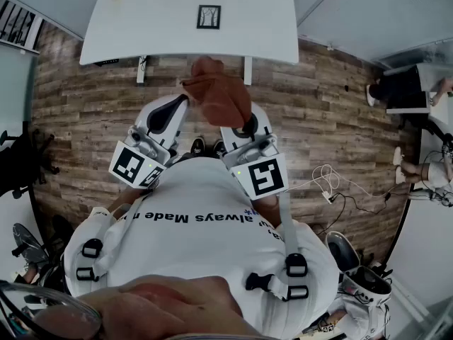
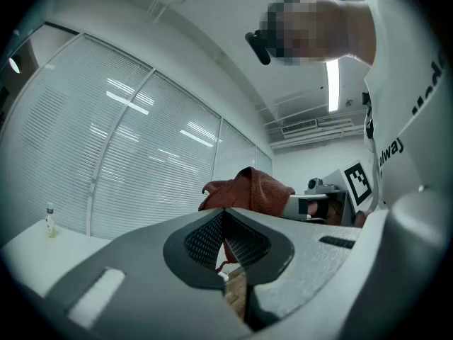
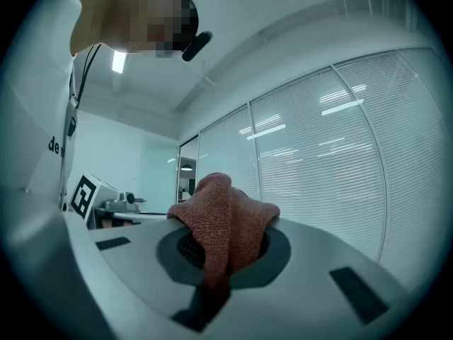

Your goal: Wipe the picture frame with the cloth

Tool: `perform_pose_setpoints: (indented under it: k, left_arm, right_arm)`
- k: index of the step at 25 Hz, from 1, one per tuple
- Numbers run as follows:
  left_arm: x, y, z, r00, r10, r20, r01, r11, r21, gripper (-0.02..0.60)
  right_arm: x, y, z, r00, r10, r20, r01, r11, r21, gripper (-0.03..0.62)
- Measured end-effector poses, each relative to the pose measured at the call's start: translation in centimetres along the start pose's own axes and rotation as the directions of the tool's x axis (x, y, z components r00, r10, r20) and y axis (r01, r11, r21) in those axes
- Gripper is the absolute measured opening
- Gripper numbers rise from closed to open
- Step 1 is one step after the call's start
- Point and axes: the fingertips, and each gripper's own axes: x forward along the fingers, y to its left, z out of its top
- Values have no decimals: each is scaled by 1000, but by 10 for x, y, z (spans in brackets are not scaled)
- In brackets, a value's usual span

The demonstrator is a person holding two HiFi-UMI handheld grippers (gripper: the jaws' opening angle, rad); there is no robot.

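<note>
The left gripper point(image 1: 177, 107) is hovering at the left, in front of the person's chest and above the wooden floor point(image 1: 85, 112), and is pointing away from the body. In the left gripper view, the left gripper point(image 2: 225, 214) is showing its jaws pressed together. The ribbed pads point(image 2: 205, 236) are meeting at the tip and are gripping nothing. Far left in that view, a small bottle point(image 2: 49, 220) is standing on a white surface in front of the window blinds point(image 2: 141, 154).

Further right in the head view, the frame point(image 1: 209, 16) is lying on the white table point(image 1: 134, 20). It is well apart from both grippers and neither is touching it.

Just right of the left gripper's tip, the cloth point(image 1: 218, 91) is bunching up in a reddish-brown lump, and it is also rising behind the closed jaws in the left gripper view point(image 2: 249, 190).

The right gripper point(image 1: 243, 125) is holding it. In the right gripper view, the right gripper point(image 3: 225, 250) is clamping its jaws on the cloth point(image 3: 225, 218). One part is mounding above them and a fold is hanging down between them.

At the right, white cables point(image 1: 327, 183) are lying on the floor.
</note>
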Motion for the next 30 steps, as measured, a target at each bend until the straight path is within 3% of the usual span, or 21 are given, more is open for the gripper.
perform_pose_setpoints:
  k: [23, 30]
  left_arm:
    - [-33, 29, 6, 1000, -5, 5, 5, 1000, -11, 3]
    - [-48, 45, -8, 1000, -8, -17, 8, 1000, -26, 3]
  right_arm:
    - [31, 31, 5, 1000, 1, 11, -1, 1000, 2, 20]
    - [42, 44, -12, 1000, -16, -2, 16, 1000, 19, 20]
